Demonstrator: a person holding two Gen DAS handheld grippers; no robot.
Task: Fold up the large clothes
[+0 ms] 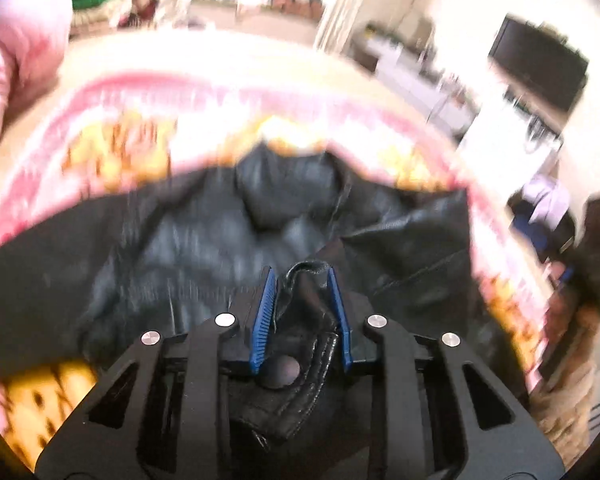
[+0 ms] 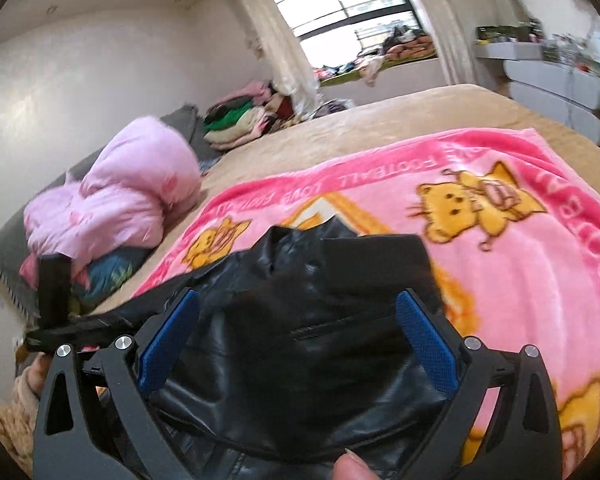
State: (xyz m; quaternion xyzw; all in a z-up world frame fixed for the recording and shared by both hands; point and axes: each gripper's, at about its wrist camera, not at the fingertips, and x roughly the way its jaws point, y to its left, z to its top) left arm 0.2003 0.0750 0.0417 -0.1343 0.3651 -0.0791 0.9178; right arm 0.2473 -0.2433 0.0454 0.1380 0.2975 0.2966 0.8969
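Note:
A black leather jacket [image 1: 204, 240] lies on a pink cartoon blanket [image 1: 148, 92] on the bed. My left gripper [image 1: 302, 276] is shut on a fold of the jacket's edge, with a snap button just below the blue pads [image 1: 265, 312]. The left wrist view is blurred. In the right wrist view the jacket [image 2: 300, 340] fills the space between the wide-apart blue pads [image 2: 428, 340] of my right gripper [image 2: 300, 300], which is open over it. The blanket [image 2: 520, 260] spreads to the right.
A pink quilt bundle [image 2: 116, 200] sits at the bed's left side. Folded clothes [image 2: 236, 124] are stacked by the window. The beige bed cover [image 2: 380, 120] extends behind the blanket. A dresser [image 2: 548, 88] and a dark screen [image 1: 540, 64] stand to the right. A fingertip [image 2: 352, 468] shows at the bottom.

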